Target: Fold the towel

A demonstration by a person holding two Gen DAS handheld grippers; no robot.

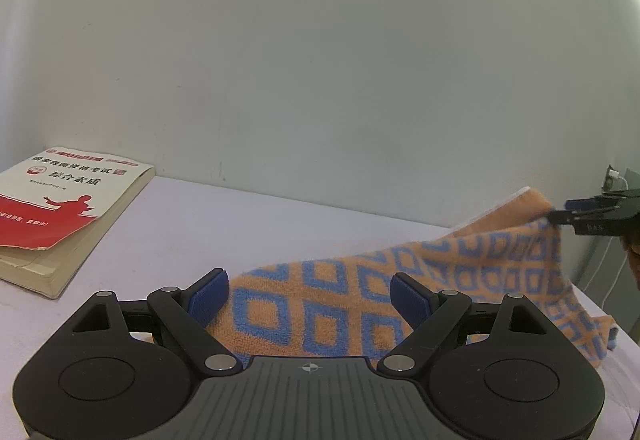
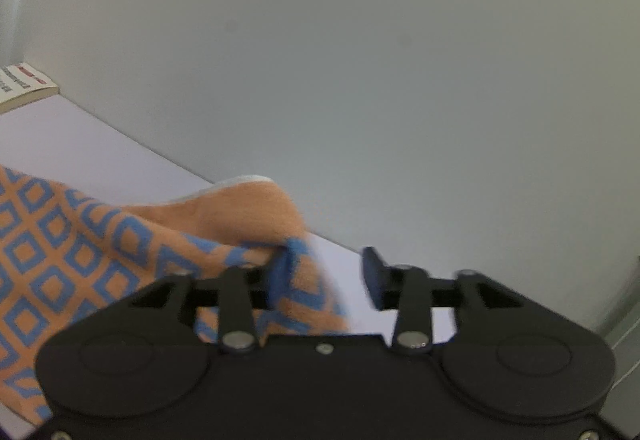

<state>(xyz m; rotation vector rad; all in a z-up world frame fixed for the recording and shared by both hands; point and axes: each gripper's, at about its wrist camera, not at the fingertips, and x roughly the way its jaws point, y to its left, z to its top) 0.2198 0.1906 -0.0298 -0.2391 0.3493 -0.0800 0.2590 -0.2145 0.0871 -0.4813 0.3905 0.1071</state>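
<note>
pale grey wall (image 1: 320, 60) fills the background of both views, meeting a white tabletop (image 1: 180, 224) that runs across the lower part of each picture. at the far left of the left wrist view a thick paperback book (image 1: 68, 208) lies flat on the tabletop, its cover white above and red below with chinese print, one cover corner curled and worn; the same book shows as a small corner at the left edge of the right wrist view.

the left gripper (image 1: 309, 298) sits low over the tabletop with its blue-padded fingers spread wide apart, released and grasping nothing. between and beyond those fingers lies the towel (image 1: 360, 292), orange with a pattern of blue squares, resting on the tabletop at its near end and rising toward the right, where its far corner is lifted off the surface.

in the right wrist view the right gripper (image 2: 326, 276) has its fingers parted. the lifted towel corner is draped against the left blue pad, and the right pad stands clear of the cloth, so it is not clenched on the fabric. seen from the left wrist view, this gripper meets the raised towel edge at the far right. a white cable (image 1: 612, 272) hangs by the wall behind it.
</note>
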